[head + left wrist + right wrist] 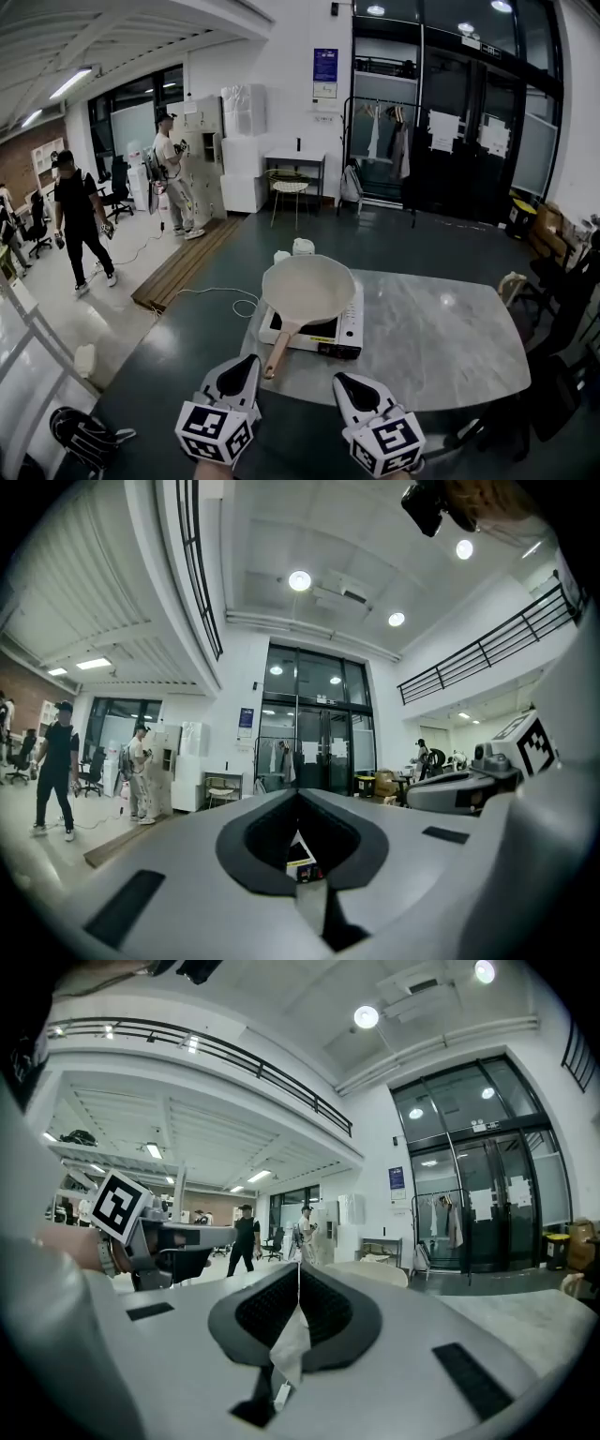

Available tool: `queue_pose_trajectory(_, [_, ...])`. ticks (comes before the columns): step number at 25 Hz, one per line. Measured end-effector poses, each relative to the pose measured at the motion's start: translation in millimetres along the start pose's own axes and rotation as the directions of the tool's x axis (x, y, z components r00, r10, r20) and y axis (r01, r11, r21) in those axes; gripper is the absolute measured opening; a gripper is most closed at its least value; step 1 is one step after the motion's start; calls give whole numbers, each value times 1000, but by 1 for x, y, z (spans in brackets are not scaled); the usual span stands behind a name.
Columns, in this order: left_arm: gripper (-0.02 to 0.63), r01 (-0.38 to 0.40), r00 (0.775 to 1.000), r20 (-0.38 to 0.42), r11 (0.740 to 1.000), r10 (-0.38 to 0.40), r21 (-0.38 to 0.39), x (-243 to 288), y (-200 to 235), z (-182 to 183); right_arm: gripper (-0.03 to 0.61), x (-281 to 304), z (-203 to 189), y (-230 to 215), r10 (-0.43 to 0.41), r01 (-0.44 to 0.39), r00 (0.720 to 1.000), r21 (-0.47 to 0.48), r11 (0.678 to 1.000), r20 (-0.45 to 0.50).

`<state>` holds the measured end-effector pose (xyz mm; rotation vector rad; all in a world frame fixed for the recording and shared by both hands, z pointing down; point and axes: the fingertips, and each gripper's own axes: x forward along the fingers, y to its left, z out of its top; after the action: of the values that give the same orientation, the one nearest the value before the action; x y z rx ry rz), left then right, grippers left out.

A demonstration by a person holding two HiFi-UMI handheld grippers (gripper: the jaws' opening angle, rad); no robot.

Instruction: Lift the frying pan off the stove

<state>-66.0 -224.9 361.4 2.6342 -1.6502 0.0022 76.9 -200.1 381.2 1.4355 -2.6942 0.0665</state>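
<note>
A cream frying pan (307, 289) rests on a small white portable stove (314, 332) at the near left of a marble table (441, 337). Its wooden handle (277, 351) points toward me. My left gripper (251, 362) is shut and empty, its tip just left of the handle's end. My right gripper (345, 381) is also shut and empty, low at the table's front edge to the right of the handle. In the right gripper view the jaws (299, 1271) meet in a line, with the pan's rim (375, 1272) beyond them. The left gripper view shows closed jaws (298, 797).
Two white cups (302, 247) stand behind the stove. A white cable (239, 302) and a wooden platform (183, 264) lie on the floor to the left. Two people (82, 225) stand far left. A chair (288, 192) and a clothes rack (380, 150) are at the back.
</note>
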Motion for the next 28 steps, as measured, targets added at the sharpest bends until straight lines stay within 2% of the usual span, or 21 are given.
queue_pose_trajectory(11, [11, 52, 995, -76, 996, -57, -67, 47, 29, -30, 26, 50, -23, -18, 36, -33, 999, 71, 997, -37])
queue_pose_trajectory(18, [12, 122, 983, -124, 986, -136, -114, 73, 47, -47, 26, 60, -33, -29, -24, 30, 997, 79, 996, -67])
queue_pose_trajectory(21, [28, 202, 964, -139, 965, -225, -167, 89, 50, -55, 26, 65, -34, -37, -83, 89, 994, 89, 992, -68])
queue_pose_trajectory(24, [111, 279, 933, -168, 934, -319, -221, 105, 53, -61, 26, 71, -32, -42, -137, 143, 988, 98, 985, -68])
queue_pose_trajectory(28, [172, 356, 884, -205, 890, -420, -285, 123, 58, -71, 26, 80, -31, -48, -209, 216, 975, 111, 970, -72])
